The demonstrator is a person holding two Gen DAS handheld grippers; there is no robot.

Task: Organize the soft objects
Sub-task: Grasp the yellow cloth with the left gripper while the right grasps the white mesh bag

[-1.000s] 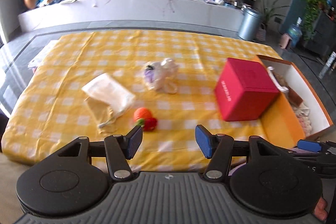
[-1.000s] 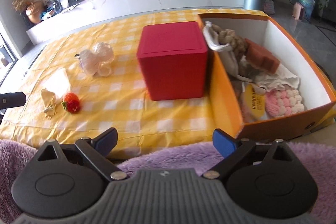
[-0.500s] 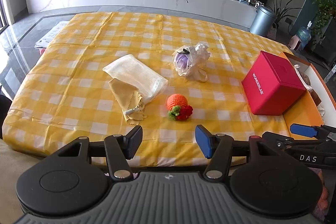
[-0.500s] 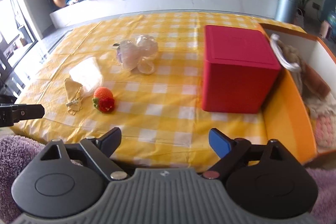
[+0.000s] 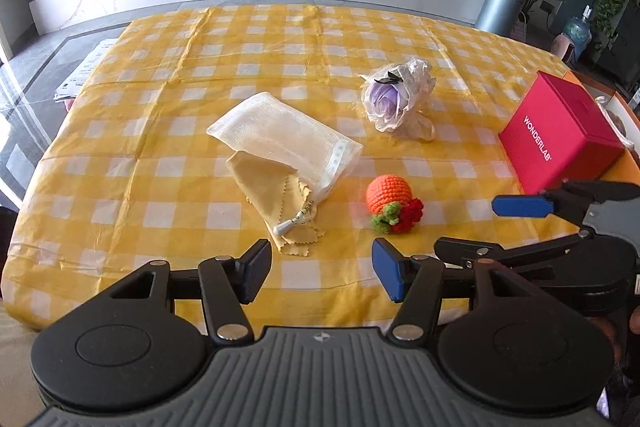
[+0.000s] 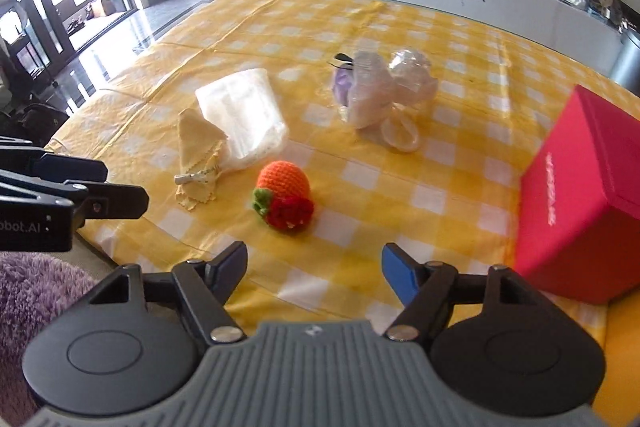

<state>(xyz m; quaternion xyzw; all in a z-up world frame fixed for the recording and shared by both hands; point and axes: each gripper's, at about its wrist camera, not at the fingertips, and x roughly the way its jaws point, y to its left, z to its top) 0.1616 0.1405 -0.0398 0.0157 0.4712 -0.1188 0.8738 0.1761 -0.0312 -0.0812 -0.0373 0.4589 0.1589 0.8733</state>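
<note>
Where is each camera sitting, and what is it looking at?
Left wrist view: sits on the left gripper, looks down across the yellow checked cloth; its own open fingers and the right gripper show.
Right wrist view: sits on the right gripper, whose jaws are closing on nothing; the left gripper's fingers show at the edge.
Both share: crochet orange toy, mesh pouch, wrapped flower, red box.

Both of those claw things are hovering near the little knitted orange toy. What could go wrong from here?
The two grippers could bump: the right gripper sits close beside the left gripper, both empty, the right one's jaws closing. The round crocheted toy might roll away if nudged. The yellow cloth lies half under the mesh pouch, so grabbing one may drag both.
</note>
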